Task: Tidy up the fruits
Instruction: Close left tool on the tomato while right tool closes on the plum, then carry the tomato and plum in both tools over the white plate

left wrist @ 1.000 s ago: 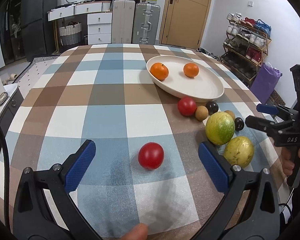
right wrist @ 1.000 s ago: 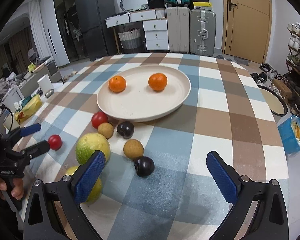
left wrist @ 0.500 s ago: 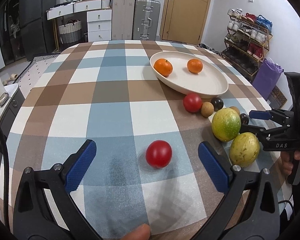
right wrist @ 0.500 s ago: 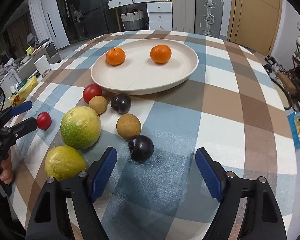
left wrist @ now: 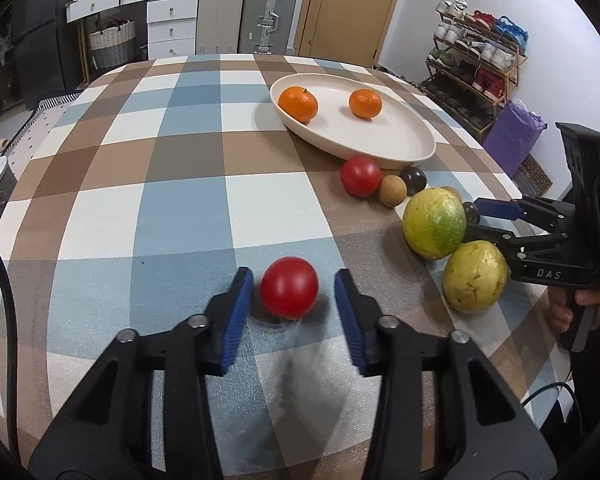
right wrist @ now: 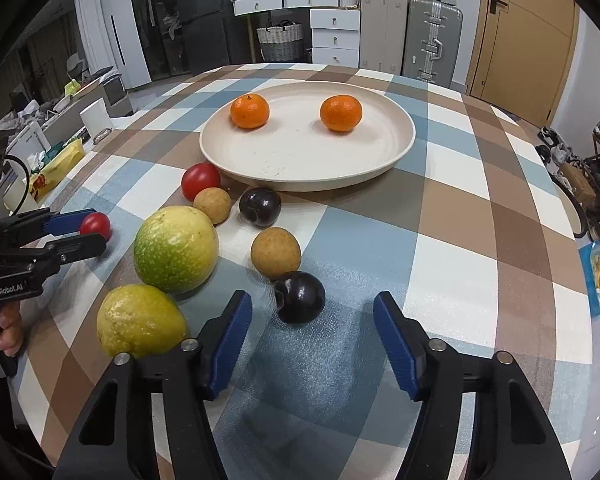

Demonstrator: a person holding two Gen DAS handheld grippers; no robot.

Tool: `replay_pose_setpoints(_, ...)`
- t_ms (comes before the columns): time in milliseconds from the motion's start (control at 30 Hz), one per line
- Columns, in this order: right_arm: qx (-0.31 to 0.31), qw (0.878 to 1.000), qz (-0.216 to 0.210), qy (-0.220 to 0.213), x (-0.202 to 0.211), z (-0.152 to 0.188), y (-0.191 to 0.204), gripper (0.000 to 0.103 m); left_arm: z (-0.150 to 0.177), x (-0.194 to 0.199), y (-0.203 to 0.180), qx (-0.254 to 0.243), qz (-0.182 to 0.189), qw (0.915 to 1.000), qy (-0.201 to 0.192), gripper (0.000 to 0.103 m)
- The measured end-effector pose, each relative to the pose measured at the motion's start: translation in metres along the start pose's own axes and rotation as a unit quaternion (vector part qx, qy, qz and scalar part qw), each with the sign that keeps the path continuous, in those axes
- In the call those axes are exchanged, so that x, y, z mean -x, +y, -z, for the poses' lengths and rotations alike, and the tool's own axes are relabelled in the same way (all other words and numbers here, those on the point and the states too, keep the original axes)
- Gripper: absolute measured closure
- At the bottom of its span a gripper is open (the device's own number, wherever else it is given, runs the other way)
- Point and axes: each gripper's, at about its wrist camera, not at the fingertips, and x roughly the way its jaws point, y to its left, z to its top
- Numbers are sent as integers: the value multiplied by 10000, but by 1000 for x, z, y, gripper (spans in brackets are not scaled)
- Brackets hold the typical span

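A cream plate [left wrist: 400, 136] holds two oranges [left wrist: 299, 104]. My left gripper [left wrist: 294, 284] is open around a red tomato [left wrist: 289, 293] lying on the checked cloth; small gaps show on both sides. My right gripper [right wrist: 312, 312] is open with a dark plum [right wrist: 300, 297] between its fingertips, not touching. A second tomato [right wrist: 200, 181], two tan round fruits [right wrist: 275, 253], another plum [right wrist: 260, 207] and two large yellow-green fruits [right wrist: 175, 249] lie near the plate [right wrist: 396, 152]. The left gripper also shows in the right wrist view [right wrist: 94, 228].
The round table's edge [right wrist: 580, 320] curves close on the right. Suitcases [left wrist: 270, 20], drawers and a door stand behind the table. A shoe rack [left wrist: 476, 76] and a purple bag [left wrist: 512, 136] are to the right. A low cabinet with clutter [right wrist: 60, 152] stands left.
Both grippers moved forward and narrowed. The left one now straddles the tomato; the right one now has the dark plum between its fingertips.
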Motion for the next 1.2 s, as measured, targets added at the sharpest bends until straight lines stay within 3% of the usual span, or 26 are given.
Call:
replay_pose_setpoints(133,-4,10000,-48,-16,0,-1,-1,48,0,2,-3,-58,45,10000,-35,77)
replay_pose_setpoints(367,104,9999,-116,-45,1,0,5,60,0,3,-9,-184,139,9997,-72,77)
replay_pose_setpoints(533,39,9998,-178,-81,1,-1,2,77,-2,3,-11,-181,141,9997,-100,77)
replay_pose_setpoints(1200,-388,9952,-358,-822,34,-8,-18,78,-33,4,-26,-131,327,9980,-516,77)
